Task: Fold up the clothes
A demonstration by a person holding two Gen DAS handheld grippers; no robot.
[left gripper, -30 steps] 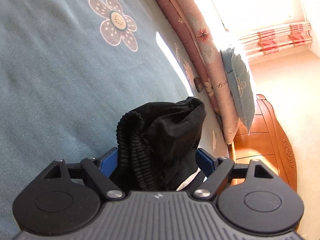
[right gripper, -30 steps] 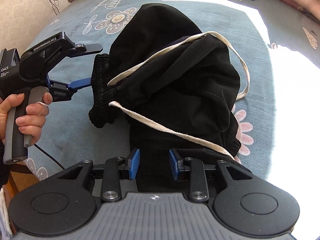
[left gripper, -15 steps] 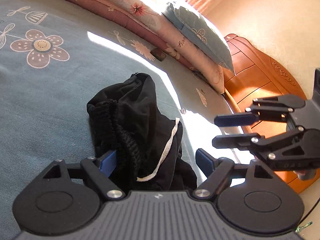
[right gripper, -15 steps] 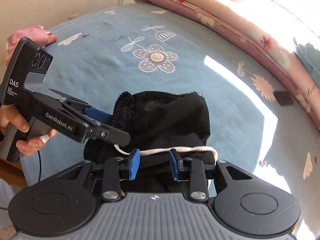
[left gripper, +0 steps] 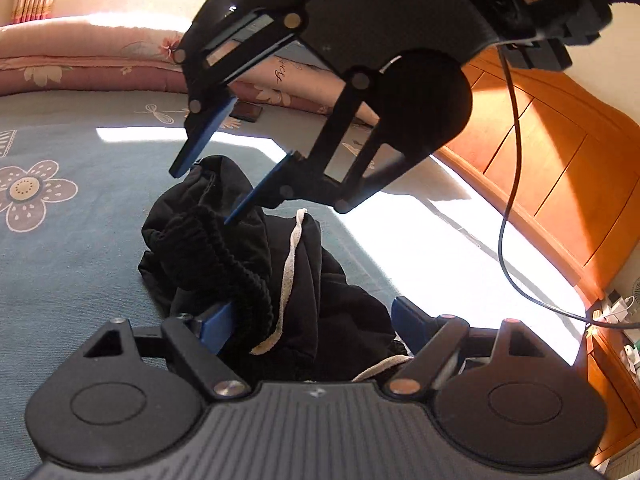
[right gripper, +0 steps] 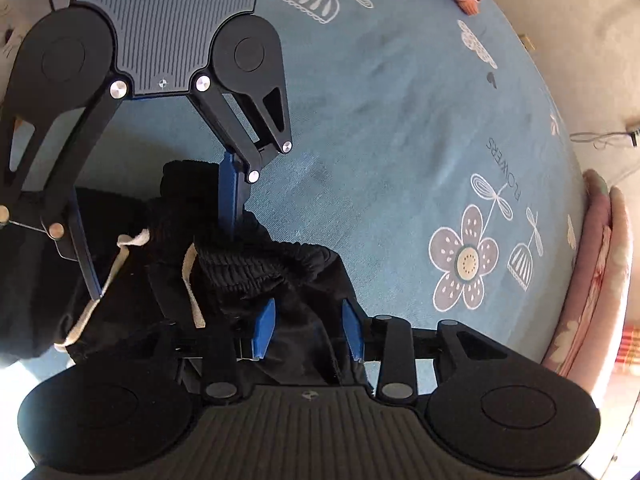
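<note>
A blue flowered bed (right gripper: 400, 120) fills the frame, wooden headboard (left gripper: 540, 152) at right. My left jaws gape around the black shorts (left gripper: 248, 264); my right jaws, just widening, straddle them too.

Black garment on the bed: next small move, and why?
Probably close the left gripper on the elastic waistband: it sits against one pad of the wide-open jaws, and the garment, bunched on the bedspread, needs a held edge to spread.

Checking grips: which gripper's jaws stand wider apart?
The left gripper, wide around the bunched black trousers; the right gripper, just opening, is narrower, cloth between its jaws.
</note>
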